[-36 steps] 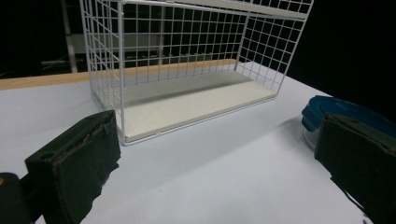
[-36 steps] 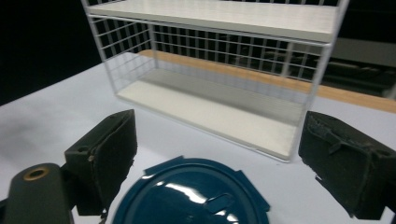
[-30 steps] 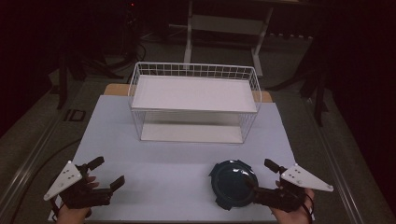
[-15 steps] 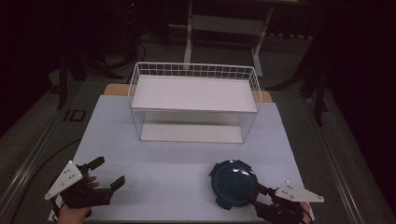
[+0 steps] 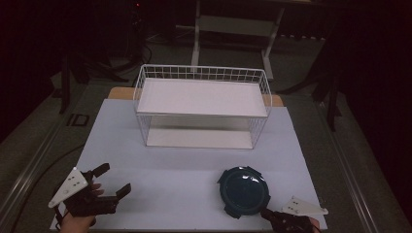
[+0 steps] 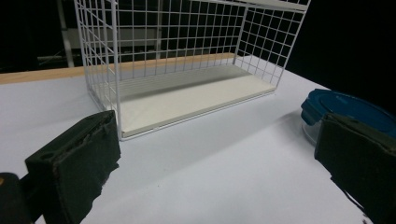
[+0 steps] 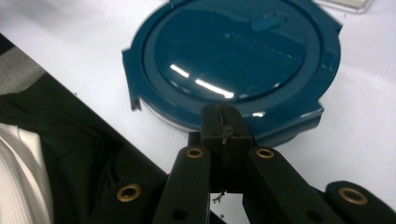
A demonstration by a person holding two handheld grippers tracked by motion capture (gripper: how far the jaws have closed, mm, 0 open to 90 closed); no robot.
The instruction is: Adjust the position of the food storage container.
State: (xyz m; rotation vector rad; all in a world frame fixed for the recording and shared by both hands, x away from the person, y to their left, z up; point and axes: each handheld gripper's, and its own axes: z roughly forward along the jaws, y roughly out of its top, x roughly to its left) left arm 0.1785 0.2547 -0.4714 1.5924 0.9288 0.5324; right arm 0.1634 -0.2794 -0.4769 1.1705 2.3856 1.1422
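A round container with a dark blue clip lid point(image 5: 243, 191) sits on the white table at the front right; the left gripper view shows it too point(image 6: 348, 108). My right gripper point(image 5: 266, 213) is low at its near edge. Its jaws have just been closing and now meet pad to pad at the lid's point(image 7: 233, 56) near rim, as the right gripper point(image 7: 226, 127) view shows. Whether a thin lid tab is pinched between them, I cannot tell. My left gripper point(image 5: 115, 178) rests at the front left, open and empty, with its jaws wide apart point(image 6: 219, 154).
A white two-level wire rack point(image 5: 201, 97) stands at the back middle of the table, and its lower shelf point(image 6: 187, 88) faces the left gripper. The white tabletop point(image 5: 184, 165) lies between rack and grippers. Dark floor and stands surround the table.
The right gripper has sunk toward the table at the container's near edge, and its jaws have gone from wide open to shut. The left gripper has stayed where it was.
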